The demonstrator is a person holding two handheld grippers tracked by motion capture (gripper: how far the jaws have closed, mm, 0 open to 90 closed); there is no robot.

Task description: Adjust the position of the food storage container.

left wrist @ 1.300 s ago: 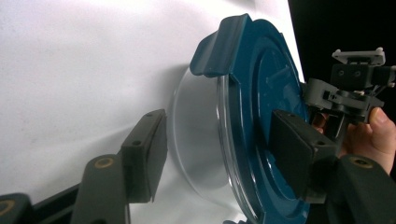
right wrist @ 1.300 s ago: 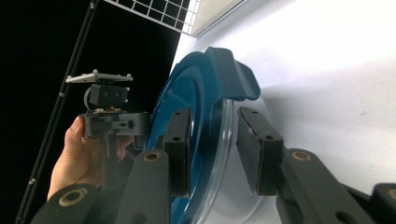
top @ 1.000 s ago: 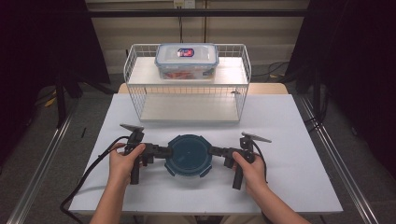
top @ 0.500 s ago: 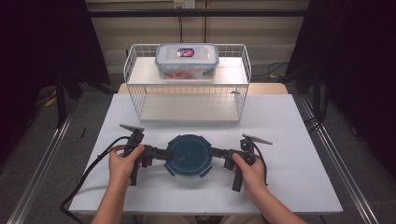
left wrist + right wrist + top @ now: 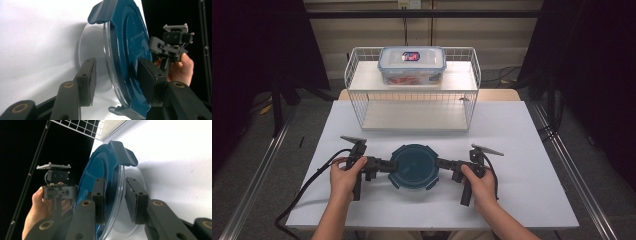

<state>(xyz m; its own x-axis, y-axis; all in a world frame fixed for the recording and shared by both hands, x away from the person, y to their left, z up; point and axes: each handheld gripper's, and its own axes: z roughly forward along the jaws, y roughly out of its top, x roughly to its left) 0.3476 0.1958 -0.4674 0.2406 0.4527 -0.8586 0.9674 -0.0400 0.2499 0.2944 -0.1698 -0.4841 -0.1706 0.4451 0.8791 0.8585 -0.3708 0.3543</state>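
White table (image 5: 522, 150) before a wire shelf rack (image 5: 412, 90) in a dark-curtained room. The left gripper (image 5: 384, 165) and right gripper (image 5: 443, 163) meet a round clear container with a blue lid (image 5: 414, 166) from opposite sides at the table's near middle. The right gripper's jaws clamp its rim; the left gripper's jaws, just opening a little, straddle the rim, one pad on the lid and the other seemingly off the bowl. The container rests on the table with its lid on: judged early, lifting or shelving not yet done. A rectangular lidded box (image 5: 412, 65) occupies the top shelf.

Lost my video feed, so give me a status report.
Left gripper open astride rim; right gripper shut on round blue-lidded clear container. Container on white table. Nothing in the way.
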